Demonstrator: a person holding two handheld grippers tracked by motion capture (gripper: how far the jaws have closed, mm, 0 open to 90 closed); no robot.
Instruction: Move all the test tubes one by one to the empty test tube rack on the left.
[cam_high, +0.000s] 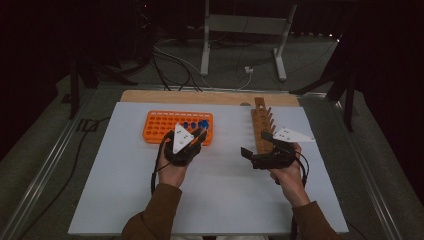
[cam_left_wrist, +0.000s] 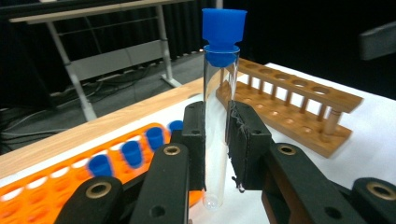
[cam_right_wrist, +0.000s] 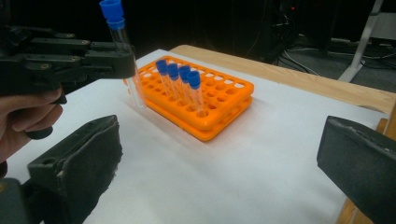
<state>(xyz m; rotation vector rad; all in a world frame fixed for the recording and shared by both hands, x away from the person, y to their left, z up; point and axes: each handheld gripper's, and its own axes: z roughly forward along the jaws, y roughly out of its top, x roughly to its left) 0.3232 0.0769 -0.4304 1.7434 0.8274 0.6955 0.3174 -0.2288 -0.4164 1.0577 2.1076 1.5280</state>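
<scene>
While the left gripper (cam_left_wrist: 216, 140) clamped a capped test tube (cam_left_wrist: 218, 102) upright (above the orange rack (cam_high: 170, 131)) — right gripper (cam_right_wrist: 219, 158) sat wide apart, nothing between its jaws.

Clear glossy glass test tube (cam_left_wrist: 215, 126) with blue plastic cap, glossy orange plastic rack (cam_right_wrist: 205, 100), smooth wooden rack (cam_left_wrist: 299, 105), matt white tabletop (cam_high: 220, 195)

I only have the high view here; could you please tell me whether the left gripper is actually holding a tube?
Observer: Yes, the left gripper is shut on a clear tube with a blue cap, held upright.
Operator: Thank you. How many tubes are in the orange rack?
Observer: Four blue-capped tubes stand in the orange rack, in a row at one end.
Operator: And the right gripper?
Observer: The right gripper is wide open with nothing between its jaws.
</scene>
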